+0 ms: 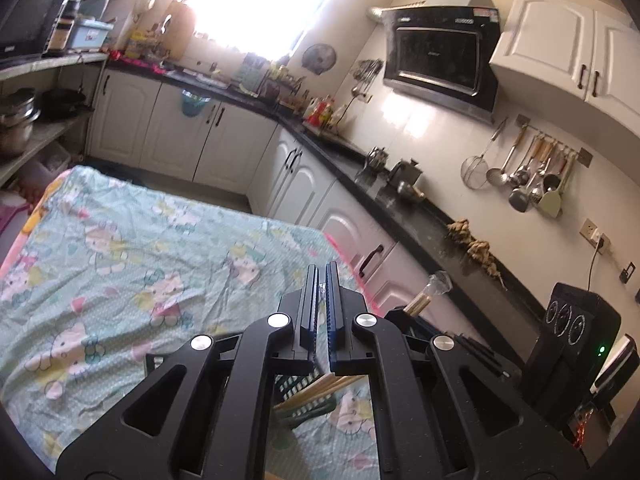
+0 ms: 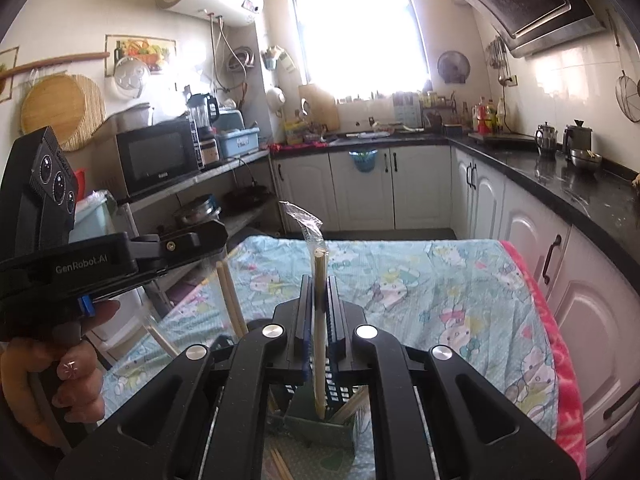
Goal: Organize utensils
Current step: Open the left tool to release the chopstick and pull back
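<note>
My left gripper (image 1: 322, 276) is shut on the clear wrapper of a pair of wooden chopsticks (image 2: 232, 300), which hang slanted below its jaws. In the right wrist view, a hand (image 2: 68, 376) holds that gripper (image 2: 218, 240) at the left. My right gripper (image 2: 319, 280) has a wrapped chopstick pair (image 2: 320, 340) standing upright between its pads. The jaws are slightly apart and do not seem to press on it. Its lower end sits in a dark green slotted utensil holder (image 2: 320, 428), also visible beneath the left gripper as the holder (image 1: 308, 414). The right gripper (image 1: 400, 316) shows at the right of the left wrist view.
The table wears a teal cartoon-print cloth (image 2: 440, 280) with a red blanket edge (image 2: 560, 360) on its right. Loose chopsticks (image 2: 280, 464) lie near the holder. A black counter (image 2: 580, 192) with white cabinets runs along the right. A shelf with a microwave (image 2: 156, 156) stands at the left.
</note>
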The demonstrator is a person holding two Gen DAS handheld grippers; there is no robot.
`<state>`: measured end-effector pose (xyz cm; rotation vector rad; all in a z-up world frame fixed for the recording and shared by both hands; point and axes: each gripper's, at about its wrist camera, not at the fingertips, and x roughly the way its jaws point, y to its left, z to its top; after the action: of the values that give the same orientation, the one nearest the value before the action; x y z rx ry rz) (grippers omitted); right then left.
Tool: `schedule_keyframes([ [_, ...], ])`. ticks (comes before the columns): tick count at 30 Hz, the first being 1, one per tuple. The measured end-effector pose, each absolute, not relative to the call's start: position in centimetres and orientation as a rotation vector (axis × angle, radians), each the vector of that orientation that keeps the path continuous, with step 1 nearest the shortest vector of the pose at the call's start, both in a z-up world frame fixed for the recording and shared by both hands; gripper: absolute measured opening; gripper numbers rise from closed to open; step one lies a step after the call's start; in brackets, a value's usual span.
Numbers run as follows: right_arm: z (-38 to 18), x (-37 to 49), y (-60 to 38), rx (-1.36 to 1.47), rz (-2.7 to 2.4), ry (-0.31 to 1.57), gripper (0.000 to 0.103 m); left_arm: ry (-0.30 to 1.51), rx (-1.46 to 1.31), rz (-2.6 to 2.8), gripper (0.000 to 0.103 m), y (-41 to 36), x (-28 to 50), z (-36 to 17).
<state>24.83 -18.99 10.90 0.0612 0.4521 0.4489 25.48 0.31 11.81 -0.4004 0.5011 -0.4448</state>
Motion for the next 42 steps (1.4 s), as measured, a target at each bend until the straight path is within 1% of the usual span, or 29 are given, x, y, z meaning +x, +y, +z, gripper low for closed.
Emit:
schedule_keyframes([
  [1, 10.8, 24.8, -19.0, 0.062, 0.446, 0.454, 0.031, 0.511, -0.402, -0.440, 0.001, 0.3, 25.5, 11.5],
  [2, 10.6, 24.7, -19.0, 0.060, 0.442, 0.454, 0.035, 0.524, -0.401, -0.434, 0.001, 0.4, 25.6, 11.1],
  [4, 10.4, 24.6, -19.0, 0.052, 0.440, 0.460, 0.035, 0.536, -0.403, -0.425, 0.003, 0.5, 25.5, 10.6],
  [5, 10.3, 24.5, -19.1, 0.053, 0.439, 0.466, 0.036, 0.541, -0.404, -0.420, 0.009, 0.7, 25.4, 10.3],
  [6, 10.2, 24.5, -19.2, 0.056, 0.435, 0.469, 0.037, 0.543, -0.405, -0.414, 0.017, 0.8, 25.3, 10.2],
  [10, 10.0, 24.0, -19.6, 0.048, 0.416, 0.468, 0.047, 0.533, -0.403, -0.396, 0.032, 1.4, 24.2, 10.2],
  [12, 10.0, 23.5, -19.8, 0.032, 0.405, 0.458, 0.050, 0.517, -0.405, -0.388, 0.045, 2.0, 23.4, 10.5],
  [13, 10.0, 23.3, -19.9, 0.024, 0.402, 0.454, 0.053, 0.505, -0.408, -0.388, 0.049, 2.3, 22.8, 10.7],
  [15, 10.1, 22.7, -20.0, 0.008, 0.394, 0.442, 0.058, 0.488, -0.414, -0.389, 0.062, 2.7, 22.1, 11.0],
  [19, 10.1, 21.7, -20.2, -0.014, 0.384, 0.423, 0.064, 0.467, -0.414, -0.393, 0.076, 3.0, 20.8, 11.5],
  [20, 10.1, 21.6, -20.3, -0.015, 0.384, 0.422, 0.066, 0.461, -0.411, -0.390, 0.083, 3.1, 20.4, 11.6],
  [21, 10.1, 21.3, -20.4, -0.016, 0.383, 0.419, 0.067, 0.456, -0.410, -0.389, 0.086, 3.2, 20.1, 11.7],
  [24, 10.2, 20.7, -20.6, -0.018, 0.384, 0.415, 0.070, 0.438, -0.409, -0.385, 0.092, 3.4, 19.3, 12.1],
  [29, 10.5, 19.7, -20.9, -0.017, 0.387, 0.400, 0.077, 0.422, -0.406, -0.381, 0.092, 3.7, 18.1, 12.5],
  [42, 10.6, 17.1, -21.0, -0.031, 0.410, 0.394, 0.081, 0.417, -0.417, -0.377, 0.092, 4.7, 15.6, 12.0],
])
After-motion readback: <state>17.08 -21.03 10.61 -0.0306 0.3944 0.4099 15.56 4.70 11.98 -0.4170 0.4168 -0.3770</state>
